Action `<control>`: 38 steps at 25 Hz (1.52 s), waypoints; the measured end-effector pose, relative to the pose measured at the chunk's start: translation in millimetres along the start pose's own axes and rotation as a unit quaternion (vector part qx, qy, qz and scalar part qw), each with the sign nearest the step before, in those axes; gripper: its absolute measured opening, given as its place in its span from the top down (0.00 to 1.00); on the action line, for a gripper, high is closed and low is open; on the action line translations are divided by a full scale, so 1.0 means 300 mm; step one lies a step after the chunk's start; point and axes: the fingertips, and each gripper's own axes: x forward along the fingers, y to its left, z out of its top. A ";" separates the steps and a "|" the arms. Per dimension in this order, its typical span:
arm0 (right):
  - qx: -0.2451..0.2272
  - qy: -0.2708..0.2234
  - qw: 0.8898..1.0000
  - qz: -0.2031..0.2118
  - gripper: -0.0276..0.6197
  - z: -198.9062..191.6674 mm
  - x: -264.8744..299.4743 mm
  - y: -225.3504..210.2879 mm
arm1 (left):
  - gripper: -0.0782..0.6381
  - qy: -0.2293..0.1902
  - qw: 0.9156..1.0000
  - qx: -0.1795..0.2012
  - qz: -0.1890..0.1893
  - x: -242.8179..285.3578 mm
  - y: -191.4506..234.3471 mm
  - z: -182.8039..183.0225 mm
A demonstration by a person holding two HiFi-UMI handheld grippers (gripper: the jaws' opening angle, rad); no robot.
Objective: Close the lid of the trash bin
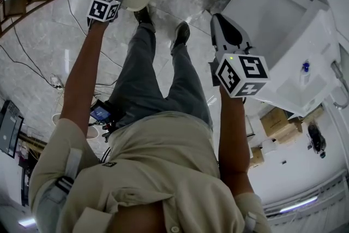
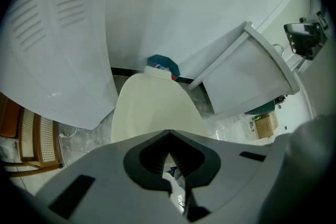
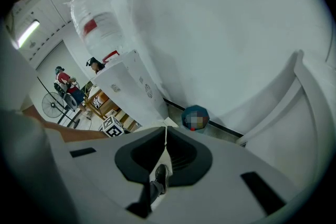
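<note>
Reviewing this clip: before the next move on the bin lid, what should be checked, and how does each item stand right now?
1. Left claw shut and empty: ok. Its tips meet with nothing between them.
2. Left claw placed at the lid: ok. The cream lid lies just beyond its tips, but contact cannot be told.
3. Lid fully down on the bin: cannot tell. Its top faces up, but no rim seam shows.
4. Right claw out of the way: ok. It is shut, empty and held off to the side.
5. Shoe clear of the bin: cannot tell. It stands close by the lid's edge.
</note>
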 end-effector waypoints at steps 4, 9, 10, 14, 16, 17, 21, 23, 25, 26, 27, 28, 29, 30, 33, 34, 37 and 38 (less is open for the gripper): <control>0.000 0.008 1.000 -0.002 0.92 -0.020 0.027 -0.001 | 0.87 0.015 1.000 -0.011 -0.011 0.075 0.027 -0.059; 0.002 0.020 1.000 -0.005 0.92 -0.053 0.047 -0.015 | 0.87 0.030 0.999 -0.023 -0.012 0.139 0.054 -0.099; 0.003 0.022 1.000 -0.005 0.92 -0.059 0.051 -0.017 | 0.87 0.032 0.999 -0.024 -0.011 0.150 0.058 -0.106; 0.003 0.029 1.000 -0.005 0.92 -0.078 0.072 -0.018 | 0.87 0.042 0.999 -0.024 -0.010 0.191 0.077 -0.125; 0.003 0.032 0.999 -0.006 0.92 -0.086 0.081 -0.018 | 0.87 0.046 0.999 -0.025 -0.011 0.210 0.086 -0.134; 0.003 0.033 0.999 -0.006 0.92 -0.090 0.085 -0.018 | 0.87 0.048 0.998 -0.026 -0.012 0.218 0.089 -0.137; 0.003 0.038 0.999 -0.007 0.92 -0.108 0.094 -0.023 | 0.87 0.052 0.998 -0.027 -0.014 0.237 0.095 -0.147; 0.005 0.040 0.999 -0.007 0.92 -0.116 0.097 -0.021 | 0.87 0.055 0.998 -0.025 -0.015 0.242 0.097 -0.151; 0.006 0.040 0.999 -0.008 0.92 -0.121 0.100 -0.019 | 0.87 0.056 0.998 -0.020 -0.016 0.242 0.098 -0.149; 0.006 0.040 0.999 -0.008 0.92 -0.122 0.101 -0.017 | 0.87 0.055 0.998 -0.018 -0.016 0.242 0.098 -0.148; 0.007 0.040 0.999 -0.008 0.92 -0.123 0.102 -0.014 | 0.87 0.054 0.998 -0.017 -0.017 0.241 0.098 -0.147; 0.006 0.039 0.999 -0.008 0.92 -0.122 0.103 -0.011 | 0.87 0.053 0.998 -0.017 -0.017 0.240 0.098 -0.147; 0.006 0.038 0.999 -0.007 0.92 -0.120 0.103 -0.007 | 0.87 0.054 0.998 -0.018 -0.018 0.240 0.097 -0.146; 0.004 0.037 0.999 -0.006 0.92 -0.116 0.102 -0.002 | 0.87 0.056 0.998 -0.018 -0.017 0.240 0.097 -0.146; -0.002 0.035 0.999 -0.002 0.92 -0.105 0.096 0.014 | 0.87 0.065 0.998 -0.019 -0.011 0.240 0.092 -0.148; -0.005 0.034 0.999 0.000 0.92 -0.099 0.094 0.020 | 0.87 0.065 0.998 -0.020 -0.009 0.237 0.091 -0.147; -0.015 0.028 0.999 0.005 0.92 -0.076 0.083 0.040 | 0.87 0.054 0.998 -0.024 -0.007 0.207 0.087 -0.122; -0.019 0.026 0.999 0.007 0.92 -0.066 0.075 0.048 | 0.87 0.050 0.998 -0.023 -0.006 0.189 0.080 -0.110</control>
